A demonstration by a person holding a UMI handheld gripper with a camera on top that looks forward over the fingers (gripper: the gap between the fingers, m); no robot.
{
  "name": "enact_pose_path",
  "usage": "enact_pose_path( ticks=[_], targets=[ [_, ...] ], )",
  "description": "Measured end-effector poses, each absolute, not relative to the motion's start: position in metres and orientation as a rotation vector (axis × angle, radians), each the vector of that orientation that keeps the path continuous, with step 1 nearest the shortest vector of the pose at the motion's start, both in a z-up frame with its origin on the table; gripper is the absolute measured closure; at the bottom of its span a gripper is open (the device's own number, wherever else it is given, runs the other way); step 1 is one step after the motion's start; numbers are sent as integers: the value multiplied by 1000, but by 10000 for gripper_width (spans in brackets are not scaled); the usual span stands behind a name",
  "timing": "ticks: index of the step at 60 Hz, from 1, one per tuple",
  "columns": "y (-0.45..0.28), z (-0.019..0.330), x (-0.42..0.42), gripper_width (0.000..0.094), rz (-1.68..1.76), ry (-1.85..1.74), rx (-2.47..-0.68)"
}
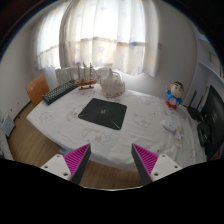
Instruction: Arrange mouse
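Nothing looks done yet: the gripper (111, 160) hangs with jaws apart and empty, short of the black mouse pad (102, 111), with no mouse identifiable.

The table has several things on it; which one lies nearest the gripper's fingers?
The black mat, flat mid-table just beyond the open gripper. The keyboard and the blue toy sit farther back.

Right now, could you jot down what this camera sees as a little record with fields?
Setting: room with curtained window
Table: white patterned cloth
Middle of table: dark mouse pad, lying flat
Far side: keyboard, white bag
Beside the pad: blue and white figure
Mouse: cannot make one out
Tongs: open, empty, short of the table, pink pads
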State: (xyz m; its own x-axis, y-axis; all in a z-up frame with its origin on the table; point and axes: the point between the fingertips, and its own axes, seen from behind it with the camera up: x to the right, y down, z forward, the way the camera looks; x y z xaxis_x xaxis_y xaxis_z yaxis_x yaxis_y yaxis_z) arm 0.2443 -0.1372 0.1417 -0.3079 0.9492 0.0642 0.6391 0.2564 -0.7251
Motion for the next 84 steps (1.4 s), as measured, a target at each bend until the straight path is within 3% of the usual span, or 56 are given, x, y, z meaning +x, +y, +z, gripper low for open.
enact_pose_path(
  ticks=[44,68,84],
  targets=[
    [138,122,210,83,621,-1683,-1682],
    [173,91,122,83,760,-1647,-1577],
    [179,43,46,84,793,-1686,-1546]
  ],
)
